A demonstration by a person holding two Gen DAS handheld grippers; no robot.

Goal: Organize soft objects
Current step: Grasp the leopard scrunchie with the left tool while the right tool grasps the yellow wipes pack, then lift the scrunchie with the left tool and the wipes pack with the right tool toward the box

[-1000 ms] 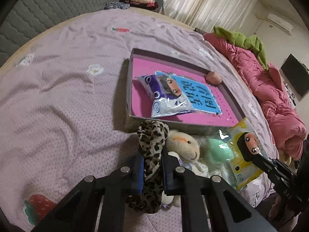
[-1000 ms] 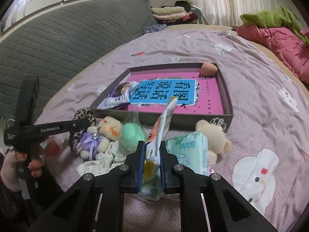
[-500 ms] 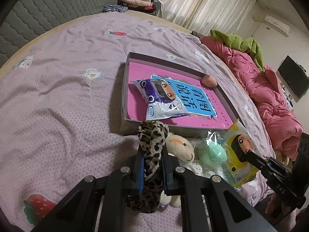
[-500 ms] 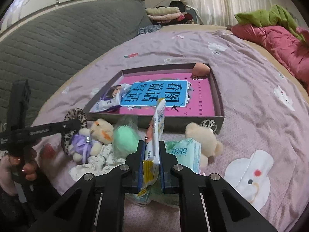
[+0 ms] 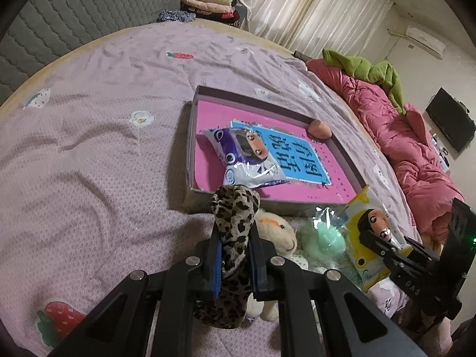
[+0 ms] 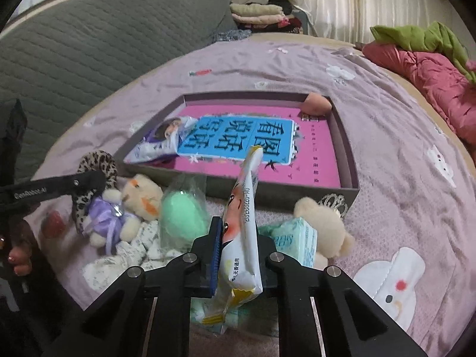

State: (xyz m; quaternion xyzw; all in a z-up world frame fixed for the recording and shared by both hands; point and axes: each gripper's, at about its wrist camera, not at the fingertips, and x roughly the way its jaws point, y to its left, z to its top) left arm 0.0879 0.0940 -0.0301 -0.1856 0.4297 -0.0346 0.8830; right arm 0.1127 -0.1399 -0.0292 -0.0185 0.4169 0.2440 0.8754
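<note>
Both grippers edged nearer the bedspread's (image 5: pixel 89 148) shallow box (image 5: pixel 190 136).

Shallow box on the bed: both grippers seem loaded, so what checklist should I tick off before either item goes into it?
1. Left gripper shut on the leopard-print scrunchie: ok.
2. Right gripper shut on the yellow wipes packet: ok.
3. Free room in the shallow box: ok; the purple wipes packet and the peach sponge leave bare pink floor.
4. Held items above the box: not ok; both sit short of its near wall.
5. Scrunchie free of the plush bear: cannot tell.
6. The two grippers apart from each other: ok.
</note>
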